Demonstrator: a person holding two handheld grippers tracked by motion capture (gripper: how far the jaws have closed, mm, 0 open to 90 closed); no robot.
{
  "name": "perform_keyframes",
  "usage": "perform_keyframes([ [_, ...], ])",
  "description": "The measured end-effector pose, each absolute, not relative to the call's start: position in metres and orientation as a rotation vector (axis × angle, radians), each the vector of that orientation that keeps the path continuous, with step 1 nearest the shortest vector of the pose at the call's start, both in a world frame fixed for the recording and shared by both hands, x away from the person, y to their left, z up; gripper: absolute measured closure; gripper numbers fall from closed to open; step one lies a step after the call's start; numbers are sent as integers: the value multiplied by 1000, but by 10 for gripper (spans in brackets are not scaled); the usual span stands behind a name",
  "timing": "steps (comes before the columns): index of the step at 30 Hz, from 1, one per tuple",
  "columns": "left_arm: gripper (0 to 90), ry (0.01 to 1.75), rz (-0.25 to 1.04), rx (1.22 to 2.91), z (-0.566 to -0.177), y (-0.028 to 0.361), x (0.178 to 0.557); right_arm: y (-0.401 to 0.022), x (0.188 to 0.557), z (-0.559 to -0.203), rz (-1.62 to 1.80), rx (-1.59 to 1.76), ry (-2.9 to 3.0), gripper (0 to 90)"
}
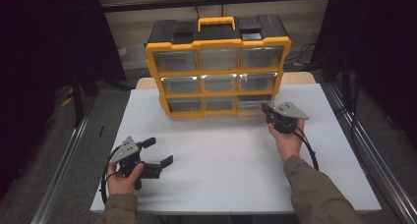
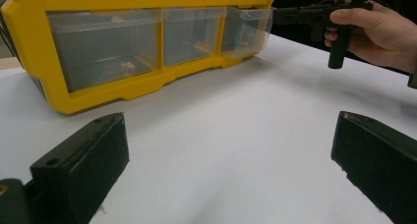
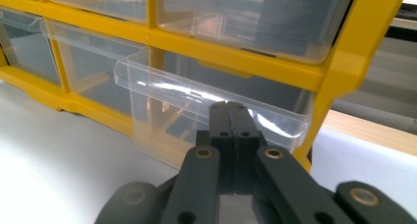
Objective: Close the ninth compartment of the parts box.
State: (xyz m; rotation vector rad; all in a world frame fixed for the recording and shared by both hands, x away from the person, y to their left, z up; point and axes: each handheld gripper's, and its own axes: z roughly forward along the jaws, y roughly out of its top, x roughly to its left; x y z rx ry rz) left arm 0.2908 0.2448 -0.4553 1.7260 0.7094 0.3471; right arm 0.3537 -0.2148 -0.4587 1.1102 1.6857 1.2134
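Note:
A yellow and black organizer (image 1: 219,62) with clear drawers stands at the back of the white table (image 1: 221,155). Its bottom right drawer (image 1: 252,103) (image 3: 162,111) sticks out partly from the frame. My right gripper (image 1: 268,111) (image 3: 228,108) is shut, its joined tips right at that drawer's front lip; I cannot tell whether they pinch the lip. In the left gripper view this drawer (image 2: 246,30) sits just left of the right gripper (image 2: 282,15). My left gripper (image 1: 160,151) (image 2: 226,150) rests open on the table at the front left, with nothing between its fingers.
The other drawers look pushed in, and one bottom drawer holds a small pale item (image 2: 125,64). The organizer has a yellow carry handle (image 1: 216,21) on top. Metal rails (image 1: 64,160) run along both sides of the table, and dark curtains hang beyond them.

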Motion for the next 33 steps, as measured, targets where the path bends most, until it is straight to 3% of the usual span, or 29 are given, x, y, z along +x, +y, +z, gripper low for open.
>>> perform_keyframes([
  [33, 8, 708, 354, 1745, -458, 247, 293, -211, 379, -460, 1157, 1123, 1670, 900],
])
